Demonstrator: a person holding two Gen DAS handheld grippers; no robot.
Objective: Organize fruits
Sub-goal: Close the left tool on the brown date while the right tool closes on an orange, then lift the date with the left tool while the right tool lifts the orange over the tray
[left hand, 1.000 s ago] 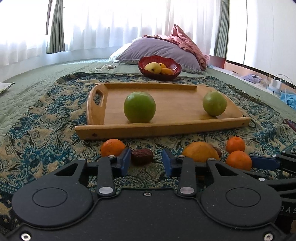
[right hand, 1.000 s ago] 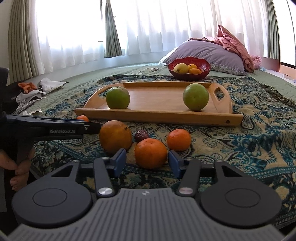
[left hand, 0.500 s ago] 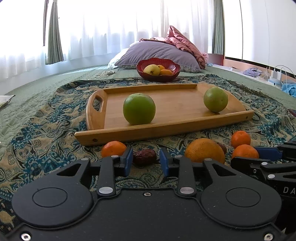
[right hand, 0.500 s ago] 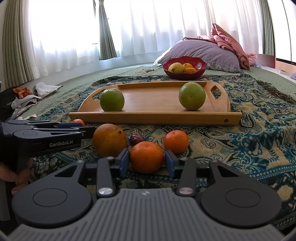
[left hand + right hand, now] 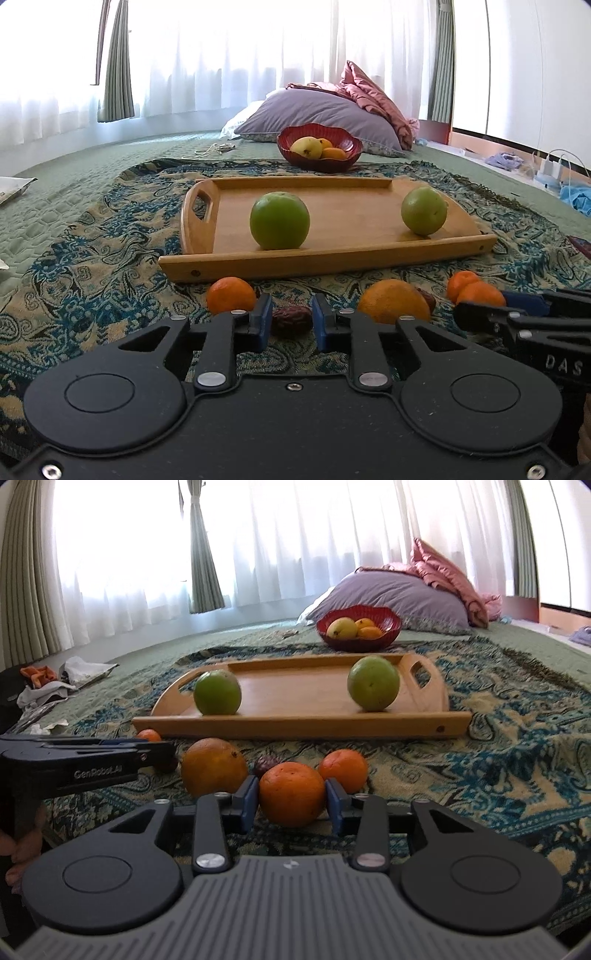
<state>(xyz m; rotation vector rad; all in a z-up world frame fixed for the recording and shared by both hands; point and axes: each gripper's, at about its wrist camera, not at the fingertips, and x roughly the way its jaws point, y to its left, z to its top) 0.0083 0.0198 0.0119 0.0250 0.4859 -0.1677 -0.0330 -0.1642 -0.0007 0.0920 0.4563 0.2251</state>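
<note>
I have a claw in each hand, both low over the patterned blanket (image 5: 92, 266), just off the near edge of the wooden tray (image 5: 332, 258). My left gripper (image 5: 291, 323) is pinched on a dark dried date (image 5: 291, 320), which sits between the blue pads with the blanket under it. My right gripper (image 5: 291, 801) is closing its jaws around a mandarin (image 5: 291, 794); the pads look pressed to its sides, and it too rests on the blanket.

The tray already carries 2 green fruits (image 5: 279, 220) (image 5: 423, 210), 1 toward each end. Behind its far edge stands a red bowl (image 5: 319, 147) with yellow and orange fruit. Loose on the blanket along the tray's near edge lie a big orange (image 5: 214, 771), 2 more small mandarins (image 5: 343, 770) (image 5: 148, 735) and another dark date (image 5: 266, 765), partly hidden.

I judge this the pick-up step, early in the sorting. Next I should firm the right grip, lift both fruits clear of the tray's front rim, and set them down gently. The round mandarin could roll.
</note>
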